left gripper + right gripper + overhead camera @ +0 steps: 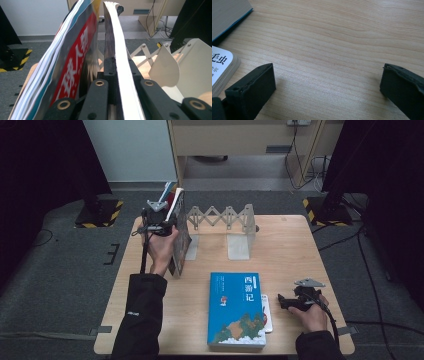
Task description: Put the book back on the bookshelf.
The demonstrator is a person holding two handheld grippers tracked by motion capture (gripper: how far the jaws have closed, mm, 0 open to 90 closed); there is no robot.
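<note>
1. The left tongs [161, 222] are pressed together on a thin book [117, 50], pinching it by its edge; in the left gripper view the white page edge runs straight up between the two black jaws.
2. The pinched book stands upright at the far left of the tabletop [295, 250], rising above the tongs, with its lower edge down on the wood just under the person's left hand [161, 247].
3. Just beside the left tongs, on their left in the left gripper view, leans a second book with a red and silver cover [75, 67]; it tilts away from the pinched one, and I cannot tell whether the two touch lower down.
4. To the right of the left tongs stands a pale expanding book rack [225, 220] with scissor links and upright plates [166, 66]; its slots lie just beyond the pinched book.
5. The right tongs [285, 301] are spread wide with nothing but bare wood between the jaws, resting low at the near right of the tabletop.
6. Just left of the right tongs a small white book [222, 67] lies flat, partly under a large blue book [236, 310] that lies cover-up between the two hands.
</note>
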